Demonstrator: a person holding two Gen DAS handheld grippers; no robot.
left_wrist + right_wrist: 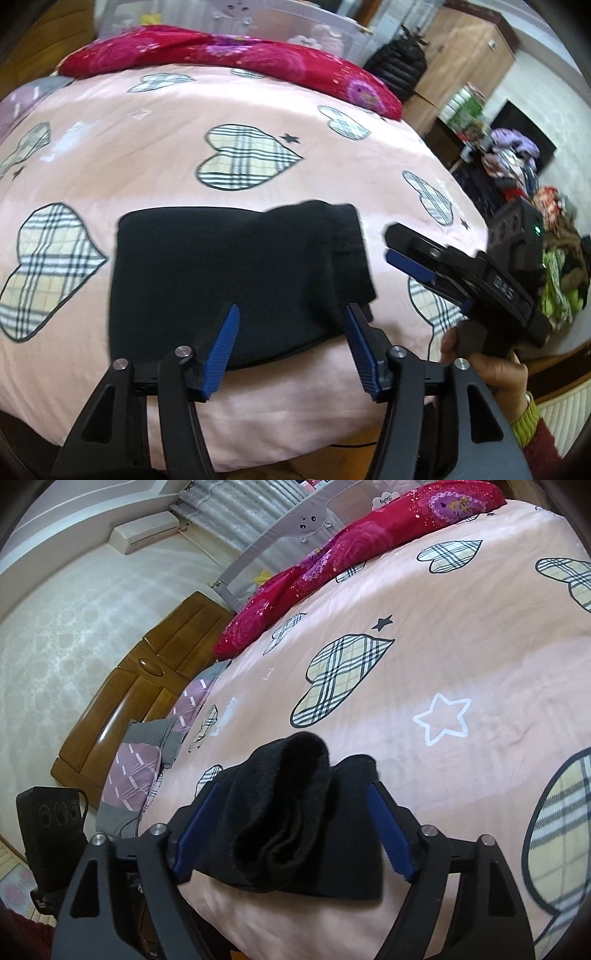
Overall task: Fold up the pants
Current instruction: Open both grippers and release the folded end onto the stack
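Seemingly the folding is nearly done: on the pink heart-patterned bedspread [258, 110], the black fleecy pants [236, 280] lie as a compact rectangle (cuffs uppermost) just ahead of both jaws. The left gripper [291, 314] and right gripper [291, 790] gape wide, gripping nothing; probably only tidying remains.

Home bedrm: bed [258, 122], wardrobe [461, 55].

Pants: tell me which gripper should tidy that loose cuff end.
Right, probably. The right gripper is open with its fingers either side of the bunched cuff end of the pants. The left gripper, also open, faces the flat folded middle.
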